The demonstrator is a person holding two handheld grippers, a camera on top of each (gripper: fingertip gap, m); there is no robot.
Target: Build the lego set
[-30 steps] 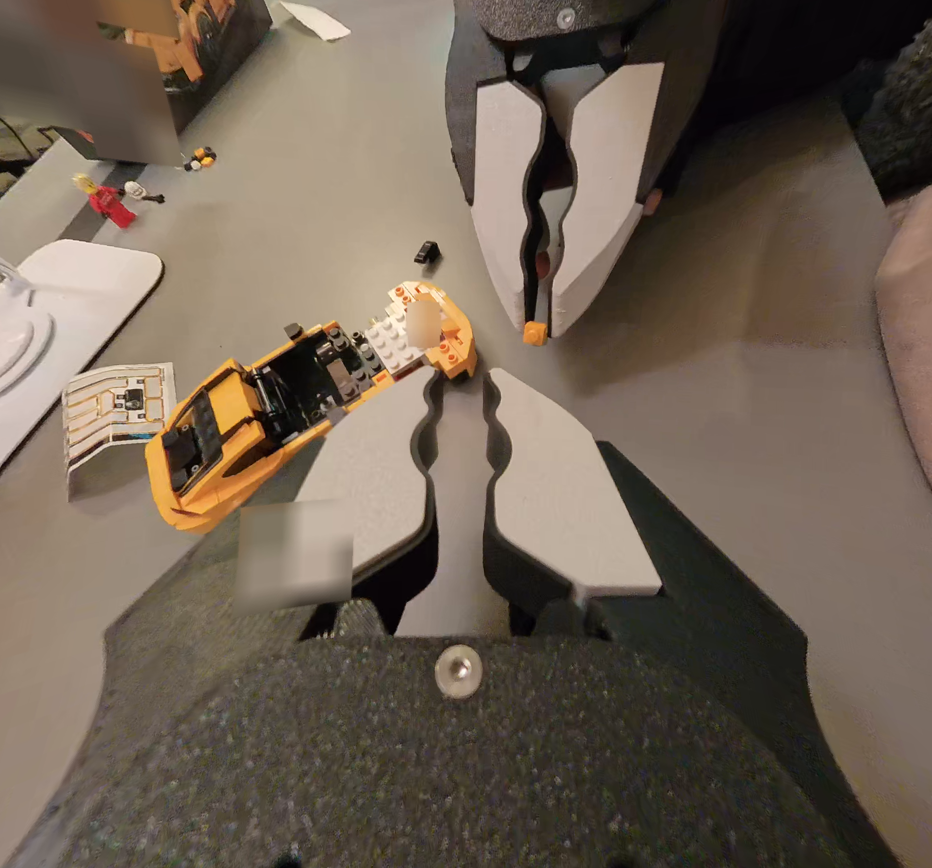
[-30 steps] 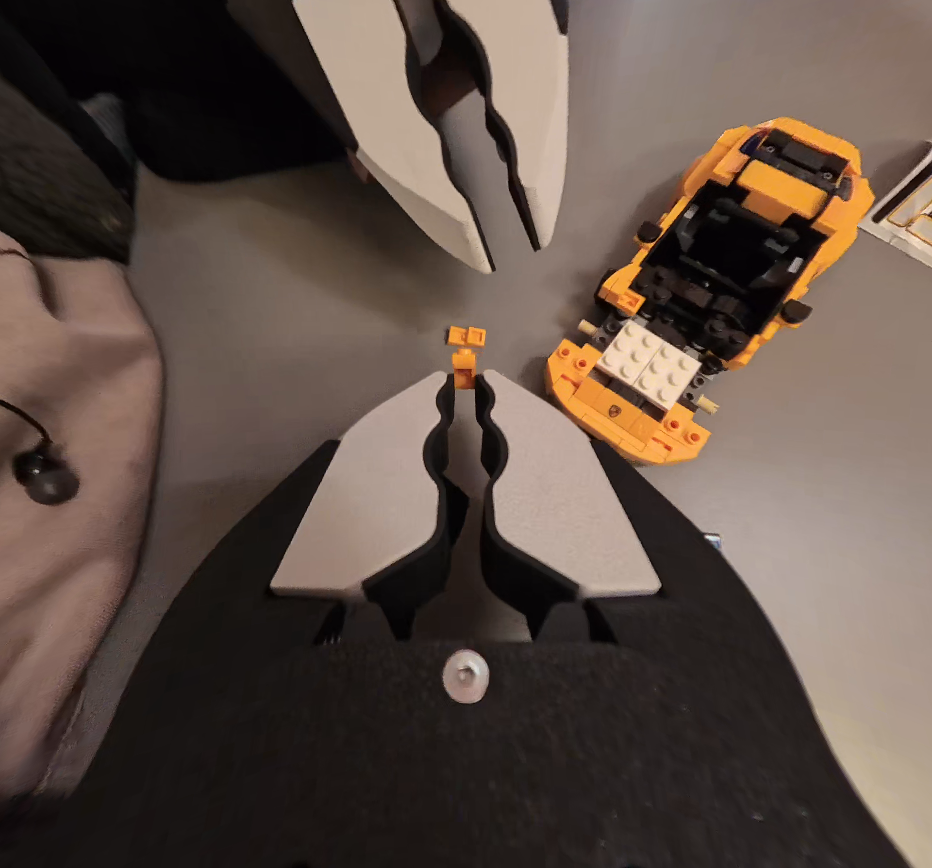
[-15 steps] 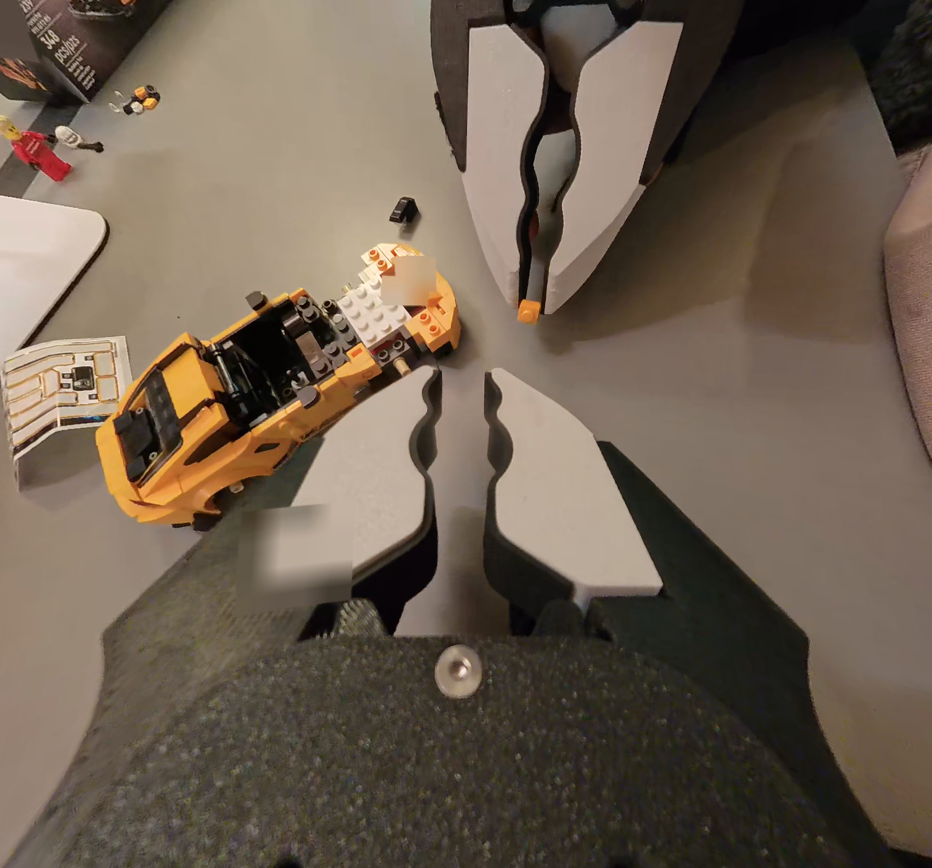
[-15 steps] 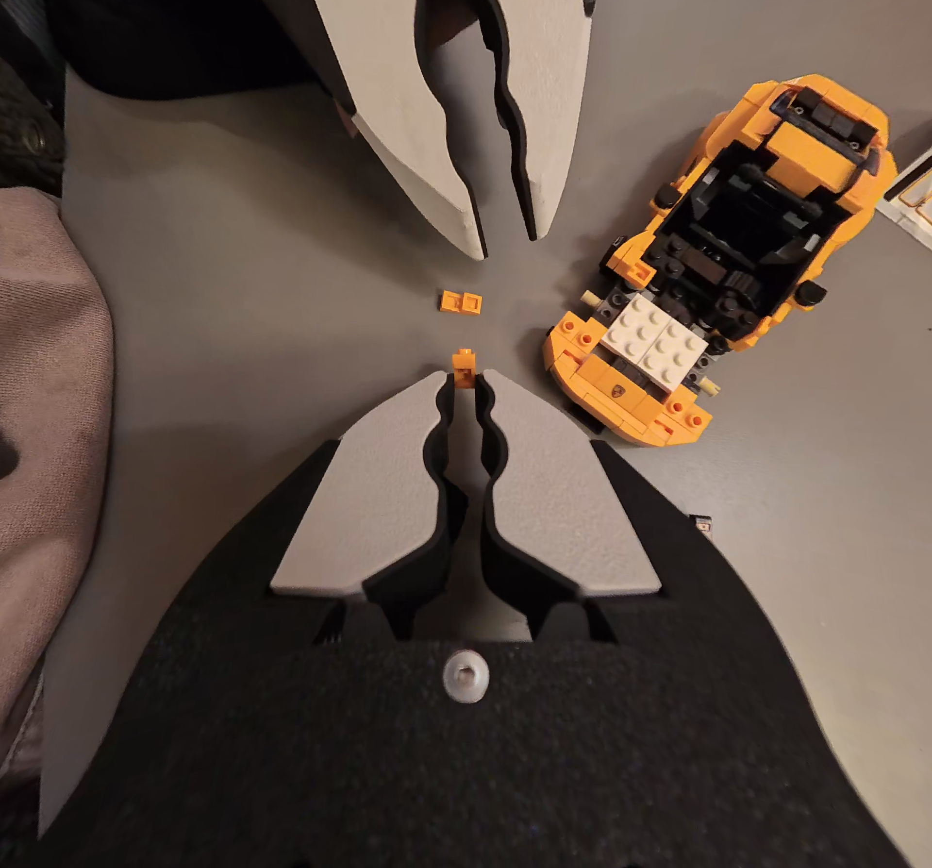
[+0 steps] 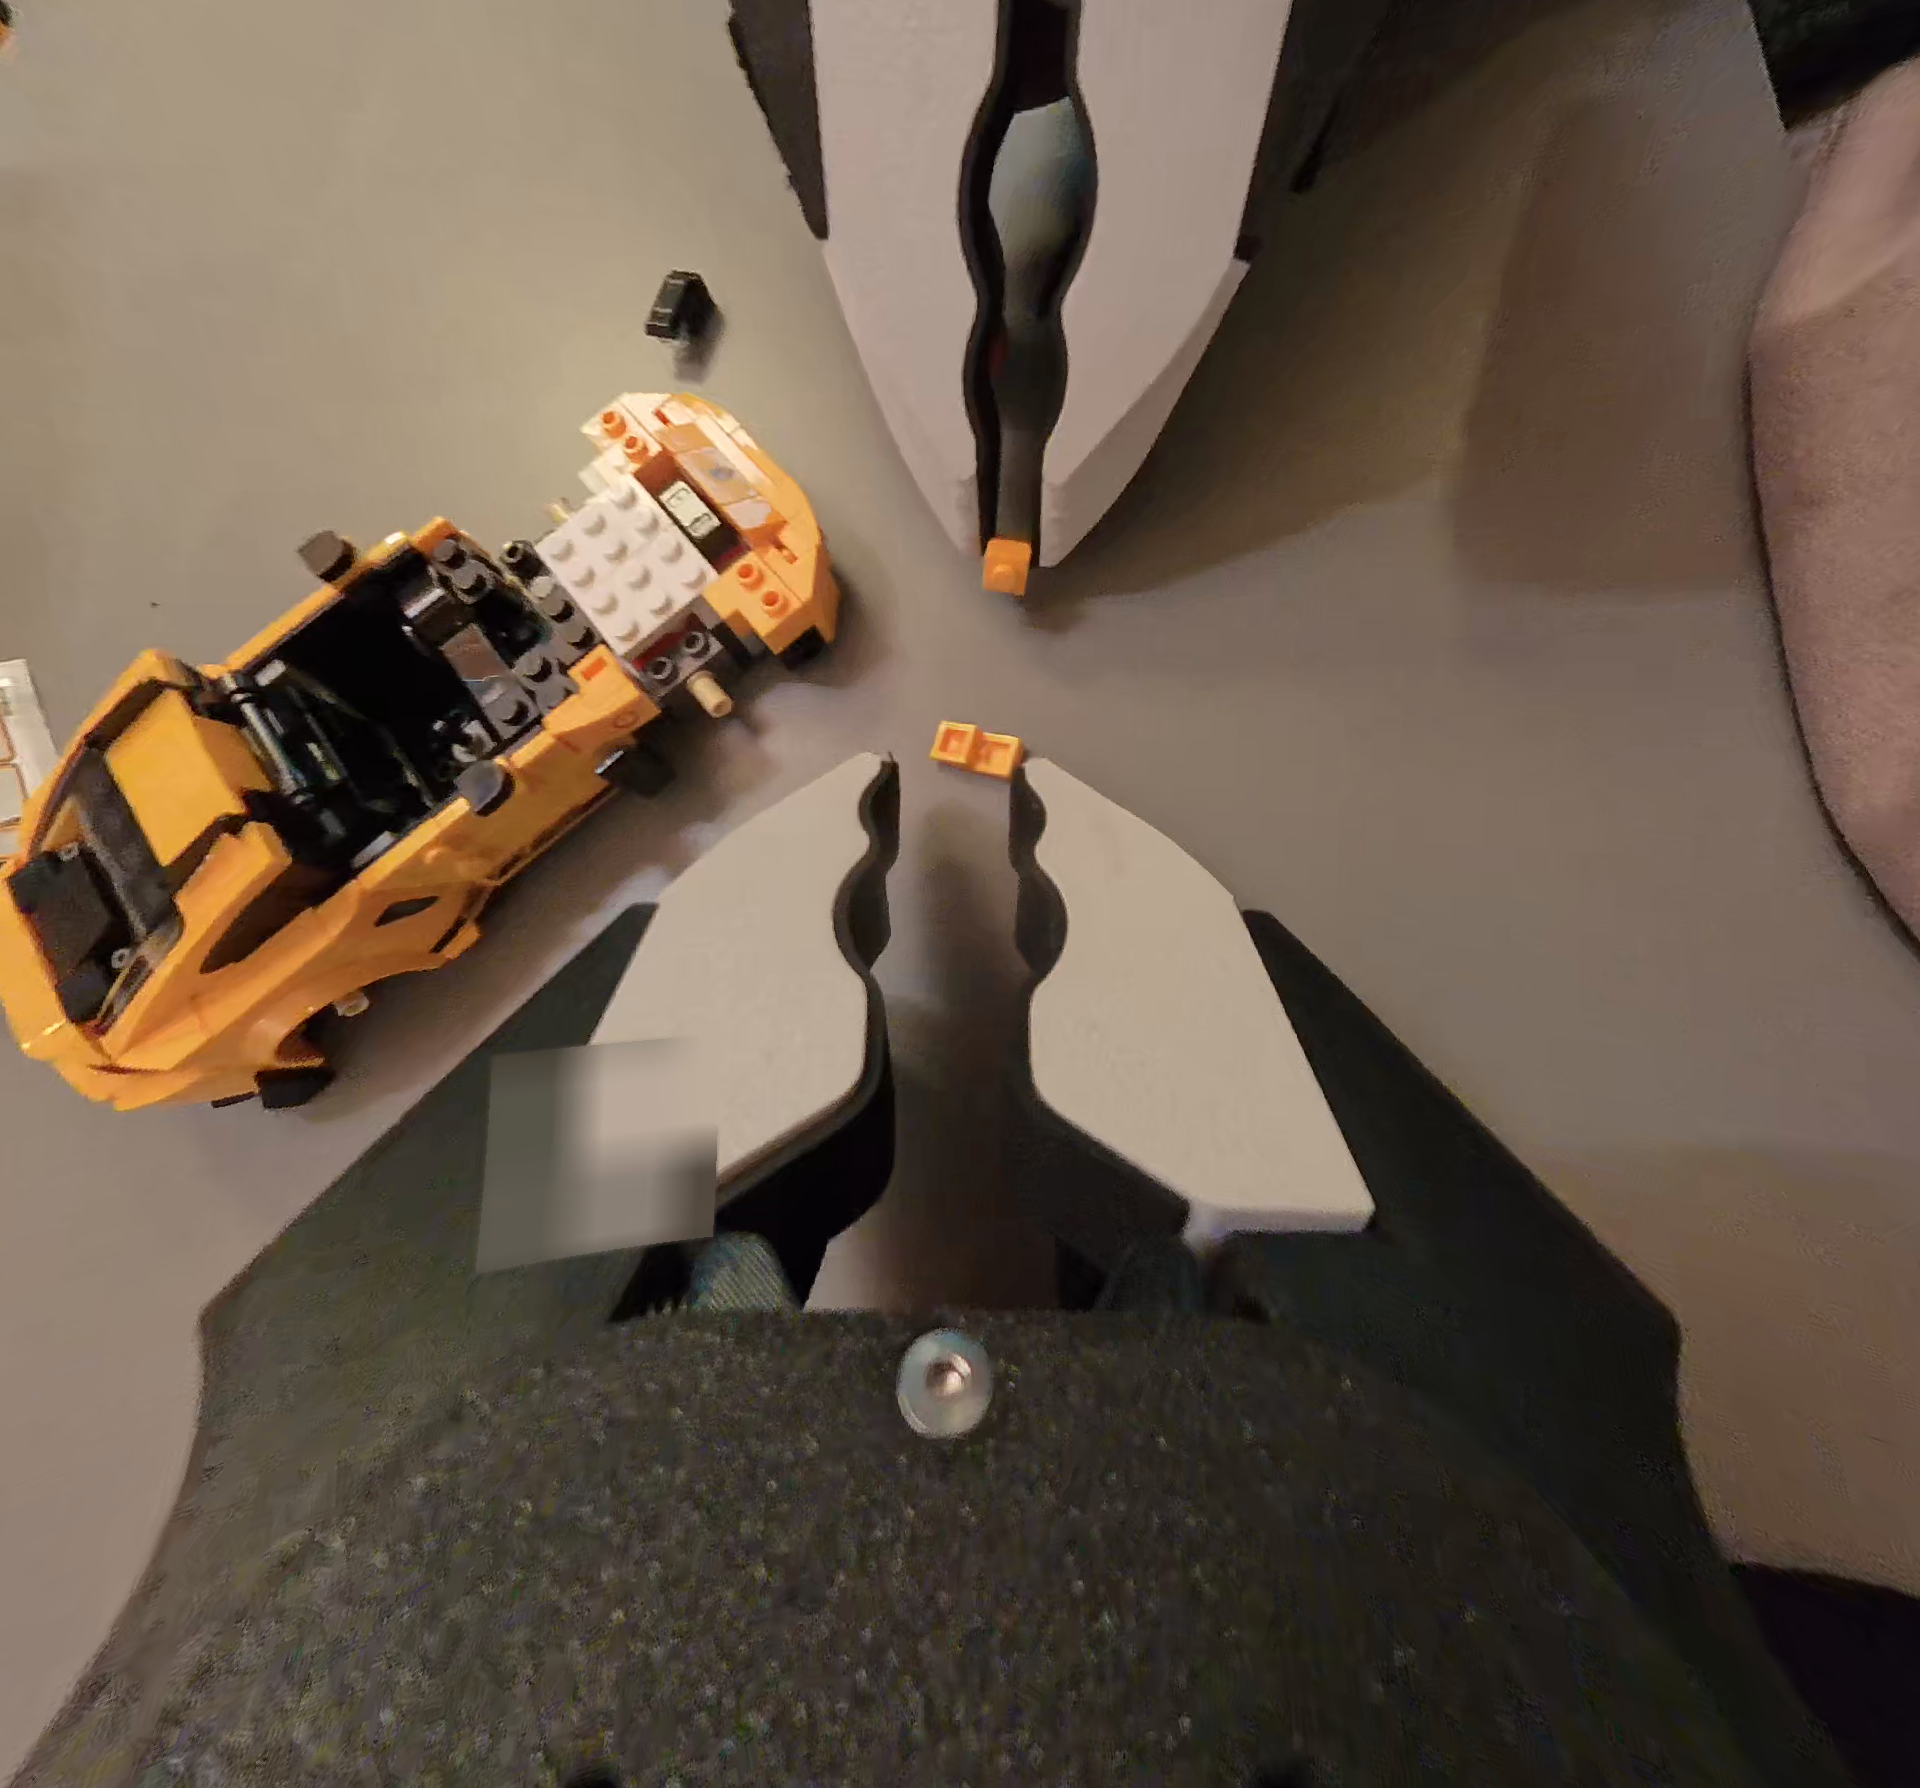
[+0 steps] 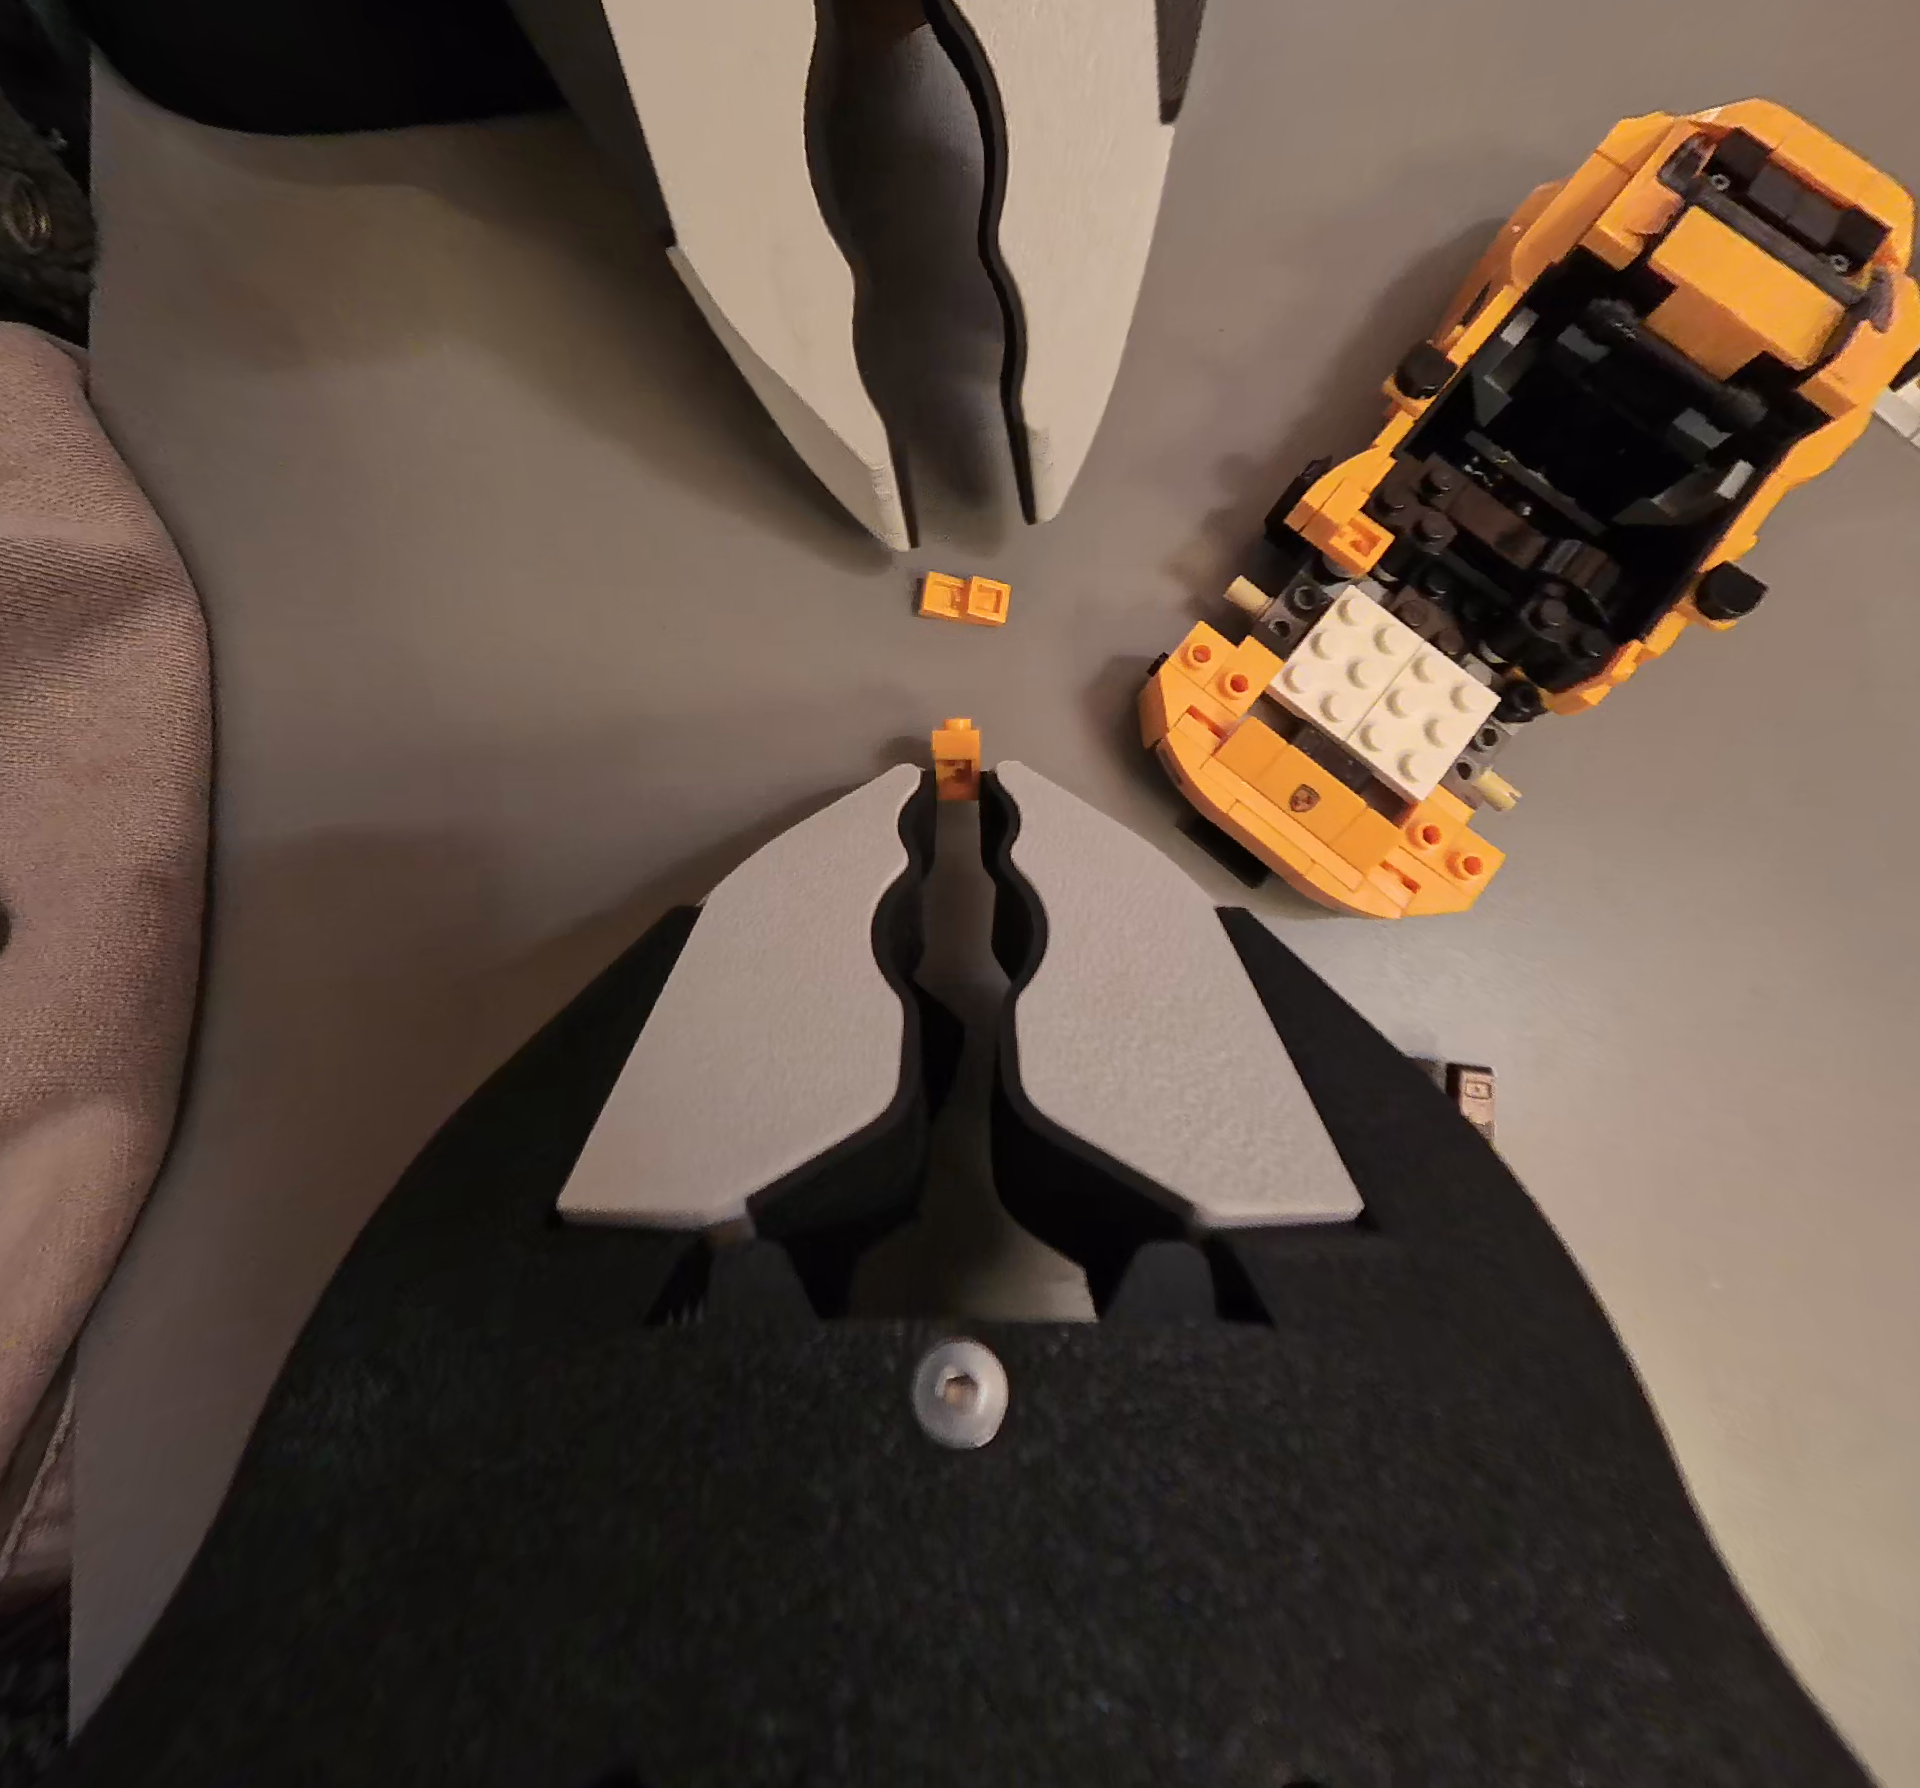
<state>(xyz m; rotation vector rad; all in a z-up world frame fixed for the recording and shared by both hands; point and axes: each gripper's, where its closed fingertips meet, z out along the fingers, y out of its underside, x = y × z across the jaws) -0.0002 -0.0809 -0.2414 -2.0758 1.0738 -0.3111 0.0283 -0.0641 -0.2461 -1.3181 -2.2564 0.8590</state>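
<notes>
Up close, the right gripper (image 6: 958, 774) pinches a small orange brick (image 6: 956, 751); the left gripper (image 5: 951, 770) is spread, an orange plate (image 5: 975, 749) lying on the worktop (image 5: 1403, 699) just off its tips. Only the left view shows a loose black piece (image 5: 677, 304) beyond the car (image 5: 405, 730), whose open cabin holds black parts

occlusion: orange car (image 5: 343, 782) tail running off frame left | black piece (image 6: 1470, 1094) hiding behind right gripper body | sticker sheet (image 5: 16, 730) getting cropped
</notes>
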